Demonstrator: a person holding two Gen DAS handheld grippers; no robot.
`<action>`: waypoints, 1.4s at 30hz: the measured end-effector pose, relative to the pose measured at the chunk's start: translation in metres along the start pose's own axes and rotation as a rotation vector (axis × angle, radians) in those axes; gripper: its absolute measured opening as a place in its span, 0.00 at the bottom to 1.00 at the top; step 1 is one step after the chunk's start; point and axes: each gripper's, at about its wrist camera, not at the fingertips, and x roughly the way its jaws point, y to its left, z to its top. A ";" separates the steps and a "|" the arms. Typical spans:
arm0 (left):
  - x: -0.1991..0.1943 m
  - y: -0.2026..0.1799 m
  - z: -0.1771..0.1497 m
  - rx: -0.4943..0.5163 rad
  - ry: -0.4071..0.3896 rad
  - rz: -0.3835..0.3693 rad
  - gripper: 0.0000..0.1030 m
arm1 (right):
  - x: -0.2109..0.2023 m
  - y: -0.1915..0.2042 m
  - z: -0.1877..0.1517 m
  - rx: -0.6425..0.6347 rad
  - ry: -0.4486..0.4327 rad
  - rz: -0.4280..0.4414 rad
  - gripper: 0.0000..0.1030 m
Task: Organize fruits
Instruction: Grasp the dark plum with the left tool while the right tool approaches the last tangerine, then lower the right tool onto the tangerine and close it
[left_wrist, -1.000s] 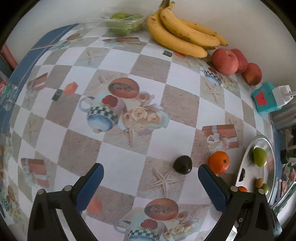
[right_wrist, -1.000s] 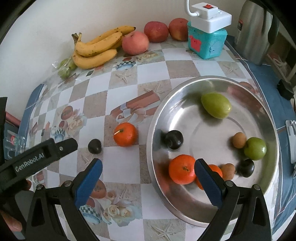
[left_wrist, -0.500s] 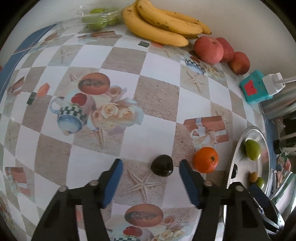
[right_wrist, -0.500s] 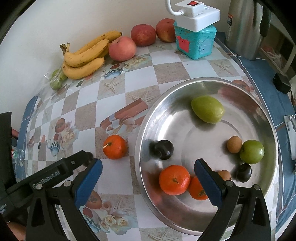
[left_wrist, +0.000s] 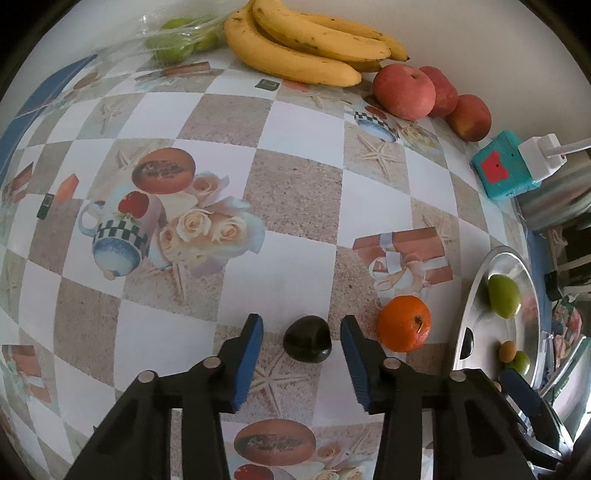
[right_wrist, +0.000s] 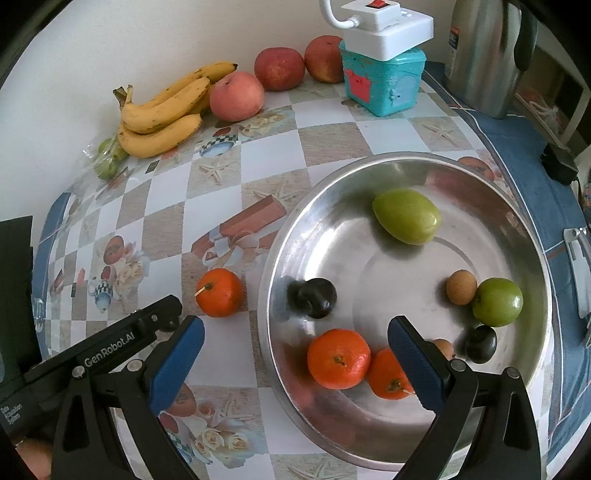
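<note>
One steel bowl (right_wrist: 532, 236). Inside: two oranges (right_wrist: 339, 359), two dark plums (right_wrist: 313, 297), two green fruits (right_wrist: 406, 215), two small brown ones (right_wrist: 461, 287). On the table: one orange (left_wrist: 404, 323), one dark plum (left_wrist: 307, 339), three apples (right_wrist: 237, 96), one banana bunch (right_wrist: 162, 114).

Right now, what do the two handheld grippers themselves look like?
Both are alike: the left gripper and right gripper have matte black angular arms joined by silver rivets, each ending in flat blue ribbed pads. In the right wrist view, the left tool's black body carries white GenRobot.AI lettering.
</note>
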 end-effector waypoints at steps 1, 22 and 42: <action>0.000 0.000 0.000 0.001 -0.001 0.000 0.40 | 0.000 0.000 0.000 0.000 0.001 -0.003 0.97; -0.009 0.008 -0.004 -0.041 -0.009 -0.036 0.26 | 0.000 -0.001 0.001 0.007 -0.006 0.022 0.97; -0.050 0.048 0.006 -0.131 -0.128 0.014 0.26 | 0.003 0.059 0.006 -0.164 -0.054 0.048 0.74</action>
